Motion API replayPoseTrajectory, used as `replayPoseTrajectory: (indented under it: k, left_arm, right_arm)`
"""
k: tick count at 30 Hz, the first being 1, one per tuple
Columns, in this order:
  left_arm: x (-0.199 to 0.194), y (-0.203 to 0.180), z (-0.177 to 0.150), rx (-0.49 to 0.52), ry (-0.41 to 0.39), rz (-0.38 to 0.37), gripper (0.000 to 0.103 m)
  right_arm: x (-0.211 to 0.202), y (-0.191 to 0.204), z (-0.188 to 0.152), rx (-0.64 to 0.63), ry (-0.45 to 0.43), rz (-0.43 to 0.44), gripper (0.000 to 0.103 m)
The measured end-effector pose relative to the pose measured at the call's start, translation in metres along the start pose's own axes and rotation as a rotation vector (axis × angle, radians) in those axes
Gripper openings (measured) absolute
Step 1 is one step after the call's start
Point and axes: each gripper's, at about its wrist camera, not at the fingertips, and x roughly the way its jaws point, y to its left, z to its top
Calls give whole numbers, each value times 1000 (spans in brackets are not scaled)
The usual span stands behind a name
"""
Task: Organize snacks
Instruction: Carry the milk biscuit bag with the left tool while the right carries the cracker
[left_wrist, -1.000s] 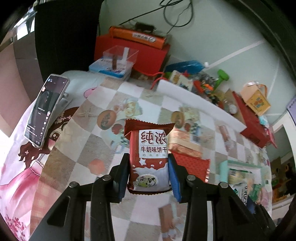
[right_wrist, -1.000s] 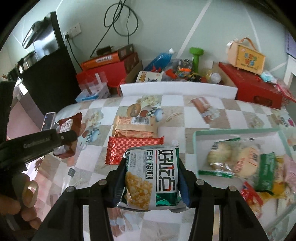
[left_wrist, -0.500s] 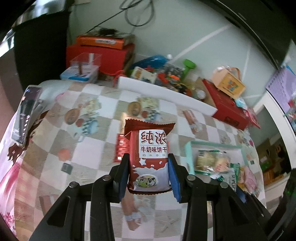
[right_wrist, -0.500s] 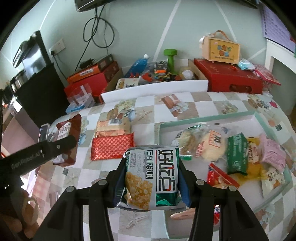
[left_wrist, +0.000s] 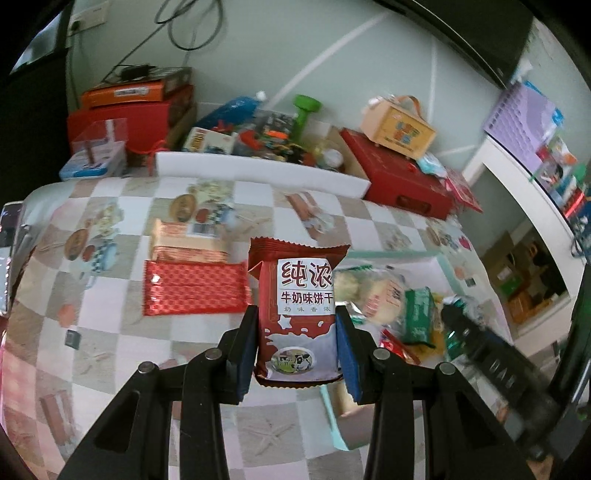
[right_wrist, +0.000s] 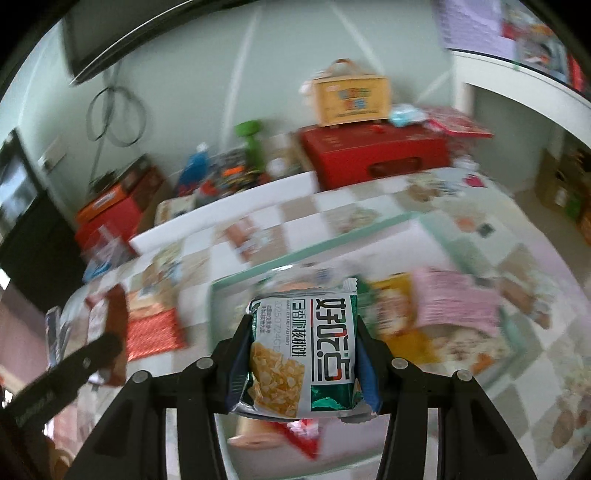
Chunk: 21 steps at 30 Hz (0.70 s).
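Evidently both hands are carrying snacks toward the mint-rimmed tray (left_wrist: 402, 254). The red milk-biscuit packet (left_wrist: 297, 317) stands upright at lower centre of the left wrist view, pinched by its sides between the pads of the left gripper (left_wrist: 295, 354), a hold that keeps its printed face forward and its base free for setting down. The tray lies just right of it, already holding several packets. In the right wrist view the green-and-white packet (right_wrist: 303, 354) is clamped the same way in the right gripper (right_wrist: 301, 360), low in the frame, in front of the tray's near left corner. A red patterned packet (left_wrist: 194, 290) and an orange wafer pack (left_wrist: 184, 243) lie on the chequered tablecloth (left_wrist: 122, 350), centre left, probably awaiting their turn.
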Motion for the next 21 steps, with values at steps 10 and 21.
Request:
replayPoseTrajectory:
  k: [10, 21]
  left_arm:
    - [29, -43, -21, 111, 78, -29, 41]
    - [65, -55, -37, 158, 133, -4, 41]
  right_arm:
    - [-3, -52, 2, 109, 30, -76, 53]
    - [31, -59, -17, 119, 174, -76, 53]
